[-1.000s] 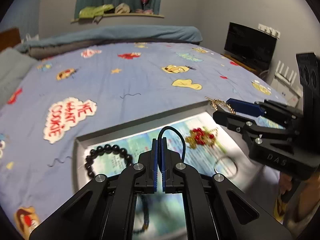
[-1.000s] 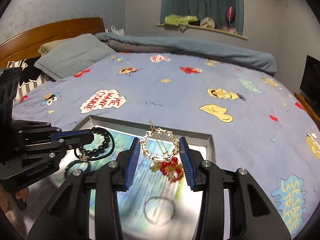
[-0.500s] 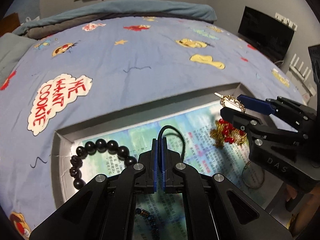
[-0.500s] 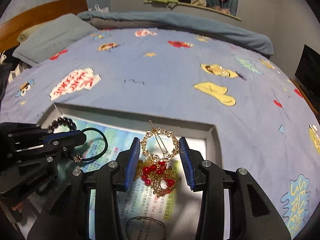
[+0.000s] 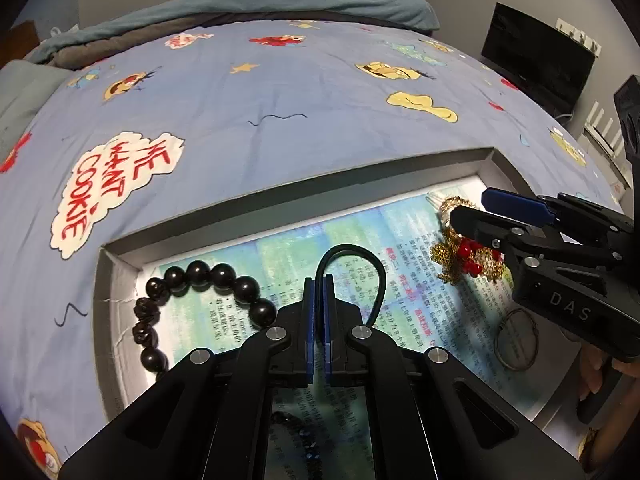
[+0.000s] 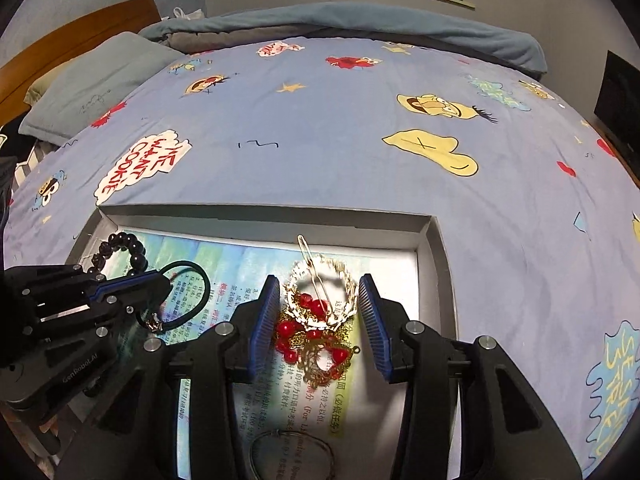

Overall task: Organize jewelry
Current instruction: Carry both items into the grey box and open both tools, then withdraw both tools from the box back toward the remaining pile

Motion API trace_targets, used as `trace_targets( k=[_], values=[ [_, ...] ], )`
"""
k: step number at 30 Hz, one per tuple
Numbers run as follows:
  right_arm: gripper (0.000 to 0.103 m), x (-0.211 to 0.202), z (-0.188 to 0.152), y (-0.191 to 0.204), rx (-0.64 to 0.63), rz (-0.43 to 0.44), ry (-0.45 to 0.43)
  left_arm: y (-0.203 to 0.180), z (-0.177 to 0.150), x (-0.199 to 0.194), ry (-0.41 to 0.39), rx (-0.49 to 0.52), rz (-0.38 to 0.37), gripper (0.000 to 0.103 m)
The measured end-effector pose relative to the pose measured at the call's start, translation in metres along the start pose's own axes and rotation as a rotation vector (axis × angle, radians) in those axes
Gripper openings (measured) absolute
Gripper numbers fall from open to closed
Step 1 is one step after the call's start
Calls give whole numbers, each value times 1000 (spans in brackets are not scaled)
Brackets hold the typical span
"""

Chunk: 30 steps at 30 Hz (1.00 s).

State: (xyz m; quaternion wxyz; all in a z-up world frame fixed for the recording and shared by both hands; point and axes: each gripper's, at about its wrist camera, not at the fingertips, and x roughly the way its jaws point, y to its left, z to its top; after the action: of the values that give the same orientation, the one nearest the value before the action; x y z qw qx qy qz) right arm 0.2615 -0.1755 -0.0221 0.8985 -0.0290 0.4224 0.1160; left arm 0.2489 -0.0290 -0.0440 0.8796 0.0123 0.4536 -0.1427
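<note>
Both claws have sunk lower over the grey tray (image 6: 434, 268) since a second ago, and the gold wreath hair clip (image 6: 320, 292) now lies down on the red-bead and gold chain piece (image 6: 316, 344) instead of being held up between the pads. Right claw (image 6: 318, 320) stands wide open around the clip, its blue pads clear of it on either side, gripping nothing. Left claw (image 5: 318, 320) is pinched nearly closed on the black hair tie (image 5: 352, 268), whose loop rises past the fingertips above the tray's printed paper lining. Within the tray, the black bead bracelet (image 5: 200, 292) lies in the far left corner, the clip and chain piece sit toward the far right corner, and a thin wire ring (image 5: 516, 340) rests nearer the right wall, close to the camera side. Outside the tray spreads the blue cartoon-print bedspread (image 6: 340, 140).
</note>
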Motion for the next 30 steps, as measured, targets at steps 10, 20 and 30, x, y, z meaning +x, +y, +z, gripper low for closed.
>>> trace_targets(
  k=[10,20,30],
  values=[
    [53,-27,-2,-1,0,6,-47,4,-9,-27,-73,-25,26,35],
    [72,-86,-12,0,16,-12,-117,-5,-23,-76,-141,-15,47,69],
    [89,-126,-33,7,13,-12,-149,-6,-47,-115,-173,-41,47,85]
  ],
)
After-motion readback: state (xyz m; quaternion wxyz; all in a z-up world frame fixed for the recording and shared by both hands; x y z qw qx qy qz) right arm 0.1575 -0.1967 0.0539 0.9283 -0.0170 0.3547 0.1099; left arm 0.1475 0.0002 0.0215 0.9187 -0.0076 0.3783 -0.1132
